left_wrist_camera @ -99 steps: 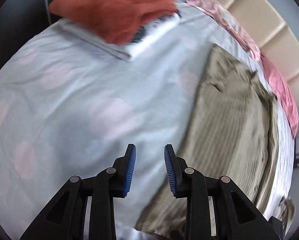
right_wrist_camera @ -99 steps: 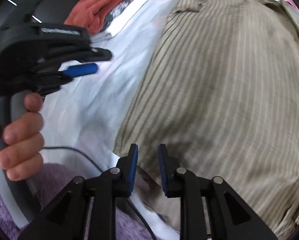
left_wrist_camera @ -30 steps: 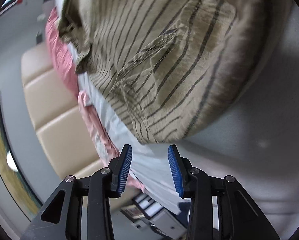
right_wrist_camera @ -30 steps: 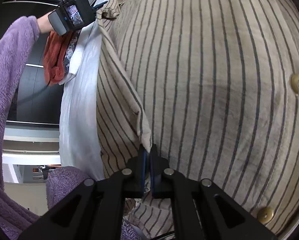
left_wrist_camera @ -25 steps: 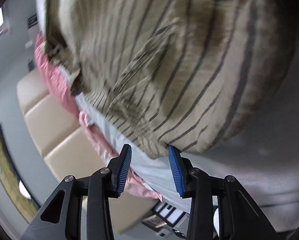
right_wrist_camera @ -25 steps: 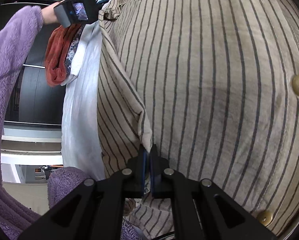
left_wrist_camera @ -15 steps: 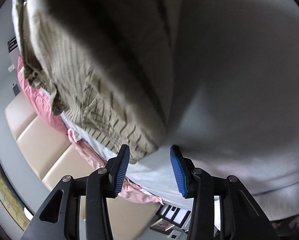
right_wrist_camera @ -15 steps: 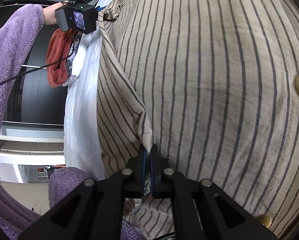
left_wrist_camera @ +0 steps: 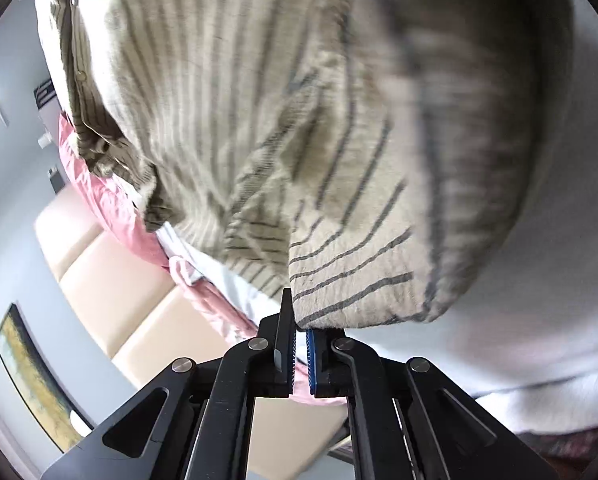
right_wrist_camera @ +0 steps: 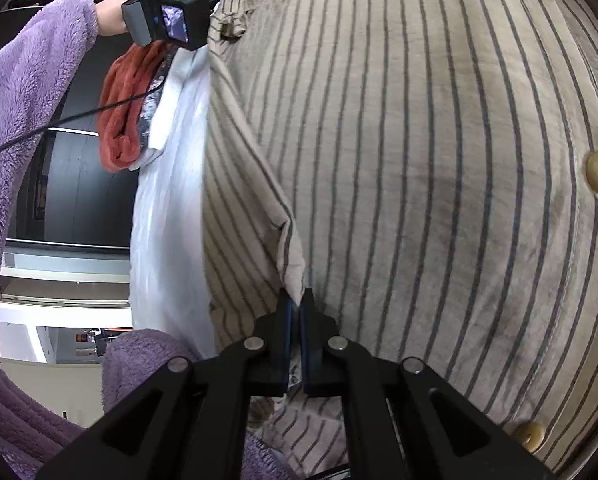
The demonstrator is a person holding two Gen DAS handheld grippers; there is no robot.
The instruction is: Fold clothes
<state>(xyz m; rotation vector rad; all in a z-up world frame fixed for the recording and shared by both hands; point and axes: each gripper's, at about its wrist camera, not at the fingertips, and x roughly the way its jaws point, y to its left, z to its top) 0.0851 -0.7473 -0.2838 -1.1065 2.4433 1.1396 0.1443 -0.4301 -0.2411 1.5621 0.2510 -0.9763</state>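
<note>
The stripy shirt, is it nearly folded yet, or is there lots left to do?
Lots left. Done: the striped shirt lies spread on the bed sheet, buttons up, and an orange garment already sits folded nearby. In hand: the right gripper pinches one edge of the shirt, and the left gripper has closed on another edge. Left: no finished fold shows, so folding is only starting.
</note>
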